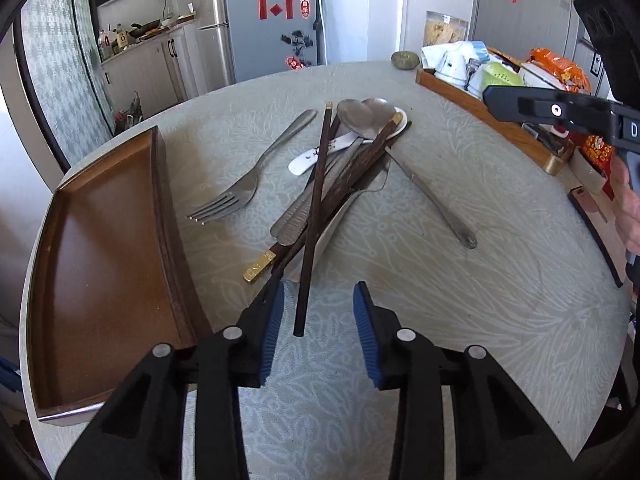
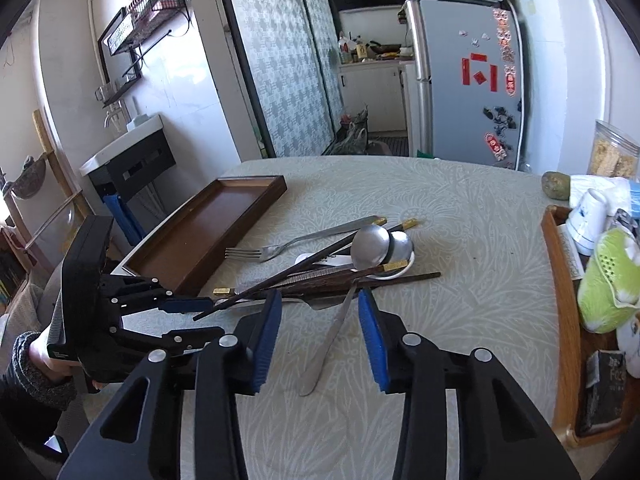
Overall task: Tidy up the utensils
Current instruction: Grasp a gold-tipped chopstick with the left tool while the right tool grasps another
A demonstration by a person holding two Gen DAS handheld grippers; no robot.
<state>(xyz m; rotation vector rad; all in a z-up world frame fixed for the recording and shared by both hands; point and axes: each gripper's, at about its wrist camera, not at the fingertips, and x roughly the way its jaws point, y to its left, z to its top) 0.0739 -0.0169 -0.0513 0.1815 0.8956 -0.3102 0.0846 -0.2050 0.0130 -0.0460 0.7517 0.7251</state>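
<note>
A pile of utensils [image 1: 340, 168] lies mid-table: dark chopsticks, metal spoons, a white spoon. A fork [image 1: 248, 176] lies to its left and a metal knife [image 1: 436, 200] to its right. An empty brown wooden tray [image 1: 100, 264] sits at the left; it also shows in the right wrist view [image 2: 208, 232]. My left gripper [image 1: 318, 332] is open, with the near end of a dark chopstick [image 1: 310, 248] between its fingers. My right gripper [image 2: 318, 336] is open above the knife's handle [image 2: 326, 344]. The left gripper [image 2: 200, 316] shows in the right wrist view.
A second wooden tray [image 2: 560, 300] at the right holds cups, a green strainer [image 2: 608, 280] and packets. A stone [image 2: 556, 185] and a jar [image 2: 614, 156] stand at the far right. A fridge [image 2: 460, 80] stands beyond the round table.
</note>
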